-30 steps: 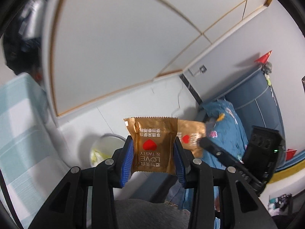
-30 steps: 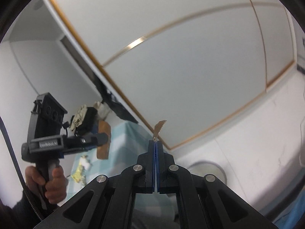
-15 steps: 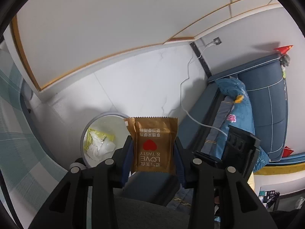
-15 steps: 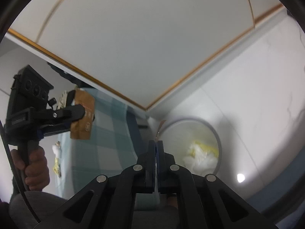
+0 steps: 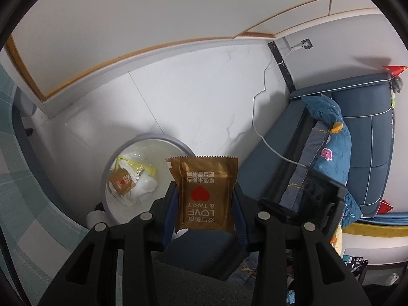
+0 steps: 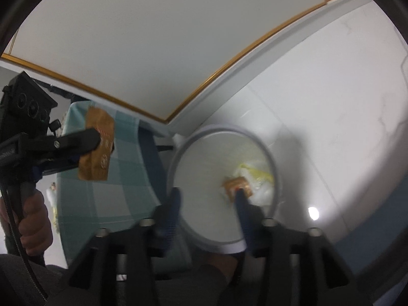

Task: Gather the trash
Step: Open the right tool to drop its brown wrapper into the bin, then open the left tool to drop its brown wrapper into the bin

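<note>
My left gripper is shut on a brown snack wrapper with a red heart, held upright just right of a round grey-rimmed bin on the floor. A second brown wrapper lies in the bin on white tissue and a yellow wrapper. My right gripper hangs over the bin; its jaws are opening with nothing between them, and the dropped wrapper lies below. The right wrist view also has the left gripper at the left with its wrapper.
A table with a teal checked cloth stands left of the bin. A blue sofa with a flowered cushion is to the right, and a white cable runs down from a wall socket. A hand grips the left handle.
Both grippers have tipped down over the bin. The right gripper was shut on a brown wrapper; its jaws have parted and the wrapper now lies in the bin. The left grip is unchanged.
</note>
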Tool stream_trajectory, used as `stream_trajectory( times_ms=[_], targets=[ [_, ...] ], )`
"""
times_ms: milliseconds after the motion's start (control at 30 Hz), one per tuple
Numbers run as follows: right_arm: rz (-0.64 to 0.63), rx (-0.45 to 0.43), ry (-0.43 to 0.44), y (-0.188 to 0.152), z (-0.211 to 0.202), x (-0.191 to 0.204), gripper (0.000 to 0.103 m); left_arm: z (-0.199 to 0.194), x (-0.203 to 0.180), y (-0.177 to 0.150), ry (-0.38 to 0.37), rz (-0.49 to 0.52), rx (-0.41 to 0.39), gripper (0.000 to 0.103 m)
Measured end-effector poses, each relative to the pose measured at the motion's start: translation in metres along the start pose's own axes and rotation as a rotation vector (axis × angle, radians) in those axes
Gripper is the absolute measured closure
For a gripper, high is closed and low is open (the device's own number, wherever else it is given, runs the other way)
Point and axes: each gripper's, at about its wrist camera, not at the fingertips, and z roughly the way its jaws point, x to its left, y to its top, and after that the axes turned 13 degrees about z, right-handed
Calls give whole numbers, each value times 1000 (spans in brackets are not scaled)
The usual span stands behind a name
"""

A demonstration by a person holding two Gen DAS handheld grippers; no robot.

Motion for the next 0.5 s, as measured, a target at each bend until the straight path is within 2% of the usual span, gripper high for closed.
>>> stream_trajectory(
  times_ms=[67,133,233,400,467,500],
  targets=[
    [0,-25,-16,1,-3,2,39,7,0,0,2,-6,18,69],
    [8,-48,-20,3,-10,-2,34,13,1,0,9,-16,38,69],
    [22,-59,-29,4,-12,-6,27,24,2,-1,12,-33,74,69],
    [31,-75,-29,3,-14,-11,24,39,2,-2,43,-35,128,68],
    [37,-79,-29,2,-16,-11,16,43,2,-4,51,-42,148,67],
    [37,-82,-31,1,-16,-11,15,46,3,-5,60,-47,158,67]
  ],
)
